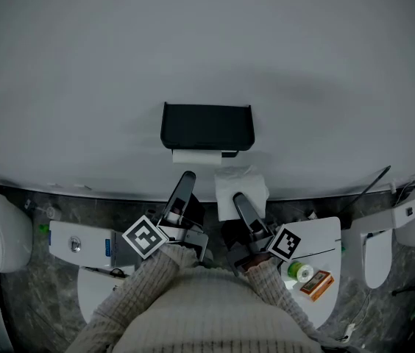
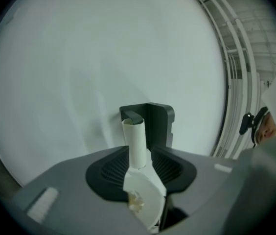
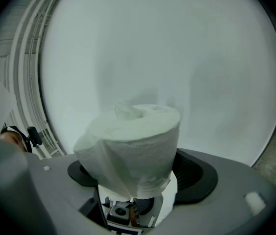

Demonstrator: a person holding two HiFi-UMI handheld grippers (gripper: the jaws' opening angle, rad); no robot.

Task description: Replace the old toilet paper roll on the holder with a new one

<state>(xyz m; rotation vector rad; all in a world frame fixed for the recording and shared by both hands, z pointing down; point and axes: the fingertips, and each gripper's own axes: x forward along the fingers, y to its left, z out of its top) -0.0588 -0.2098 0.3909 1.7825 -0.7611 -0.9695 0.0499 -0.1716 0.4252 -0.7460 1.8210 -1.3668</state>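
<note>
Though side by side, left gripper (image 1: 185,178) ahead of right gripper (image 1: 240,200).

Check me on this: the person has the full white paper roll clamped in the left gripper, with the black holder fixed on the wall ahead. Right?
Not quite. The full paper roll is clamped in the right gripper, not the left, as the right gripper view shows. The black holder is indeed fixed on the wall ahead.

Black holder (image 1: 207,126) on pale grey wall (image 1: 82,65); below holder, white paper roll (image 1: 241,190), black-and-white checked marker cube (image 1: 146,236), cream ribbed sleeve (image 1: 149,282), grey marbled floor (image 1: 23,300).
</note>
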